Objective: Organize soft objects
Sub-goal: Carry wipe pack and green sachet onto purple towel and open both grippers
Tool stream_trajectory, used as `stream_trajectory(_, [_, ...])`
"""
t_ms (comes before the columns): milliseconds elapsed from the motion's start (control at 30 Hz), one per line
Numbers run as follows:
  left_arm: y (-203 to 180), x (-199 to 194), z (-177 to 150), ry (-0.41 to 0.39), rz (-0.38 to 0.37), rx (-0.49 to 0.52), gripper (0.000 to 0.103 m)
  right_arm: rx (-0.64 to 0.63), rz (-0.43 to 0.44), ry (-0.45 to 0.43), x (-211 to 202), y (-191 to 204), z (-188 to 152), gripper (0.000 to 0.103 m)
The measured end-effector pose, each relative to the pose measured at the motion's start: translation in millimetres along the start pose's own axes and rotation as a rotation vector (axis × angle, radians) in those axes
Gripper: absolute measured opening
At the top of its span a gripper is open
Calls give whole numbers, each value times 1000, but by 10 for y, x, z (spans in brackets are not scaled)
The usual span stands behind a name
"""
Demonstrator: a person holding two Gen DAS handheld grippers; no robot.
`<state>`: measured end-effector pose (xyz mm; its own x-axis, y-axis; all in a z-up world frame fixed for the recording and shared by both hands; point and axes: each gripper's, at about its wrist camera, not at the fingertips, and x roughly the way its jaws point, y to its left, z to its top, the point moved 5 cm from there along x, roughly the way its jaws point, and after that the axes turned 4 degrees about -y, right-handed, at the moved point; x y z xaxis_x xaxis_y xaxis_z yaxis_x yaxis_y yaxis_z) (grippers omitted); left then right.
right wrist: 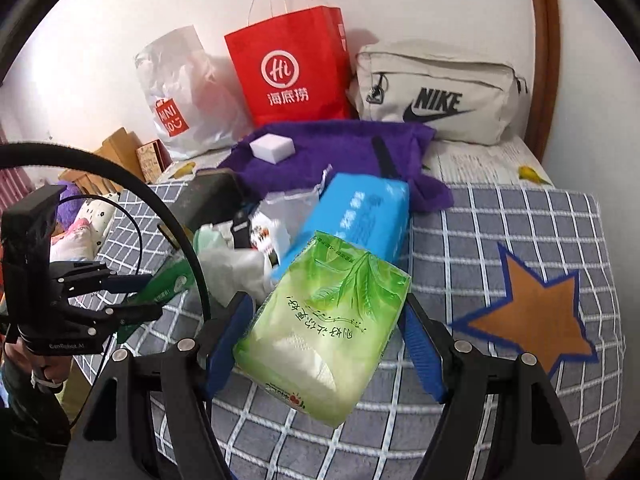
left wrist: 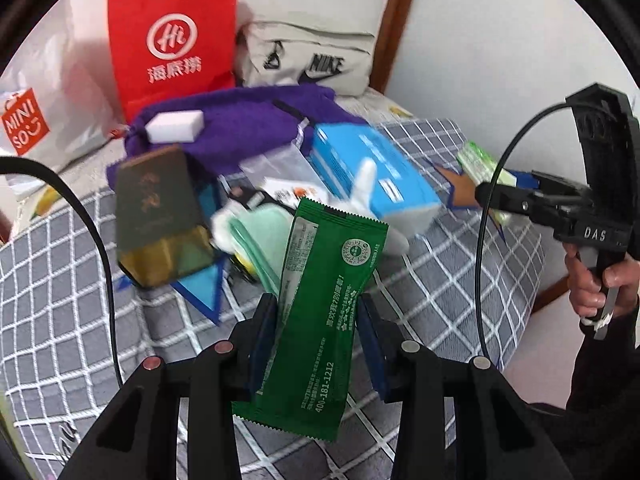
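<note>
On the bed (right wrist: 520, 216), grey checked cover w/ an orange star, things run left to right along the wall: white Miniso bag (right wrist: 176, 96), red paper bag (right wrist: 288, 68), then beige Nike pouch (right wrist: 440, 92). In front of them a purple towel (right wrist: 344, 148) w/ a white sponge block (right wrist: 272, 147) resting on it; below that a mixed pile incl. a dark box (left wrist: 160, 208), clear plastic bits and a blue tissue pack (right wrist: 356, 216). Left gripper (left wrist: 316, 320): fingers narrowly set and closed on a green sachet (left wrist: 320, 320), pinched at its middle, upright, lifted clear of the cover, in front of the pile. Right gripper (right wrist: 326, 332): fingers set wide, clamped on both sides of a green tissue pack (right wrist: 324, 328), tilted, held above the cover just in front of the blue pack. Person's hand (left wrist: 596, 284) grips the right gripper's handle at the right edge of the left wrist view.
</note>
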<state>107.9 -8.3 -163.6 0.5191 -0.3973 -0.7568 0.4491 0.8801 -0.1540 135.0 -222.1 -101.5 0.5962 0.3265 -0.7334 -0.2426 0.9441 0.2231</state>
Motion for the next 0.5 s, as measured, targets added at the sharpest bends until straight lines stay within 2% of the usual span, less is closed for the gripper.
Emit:
stream_trajectory(300, [240, 20, 401, -36, 34, -24, 39, -47, 29, -12, 162, 60, 352, 73])
stream_trajectory(500, [428, 129, 727, -53, 45, -38, 39, -27, 45, -17, 325, 6, 562, 73])
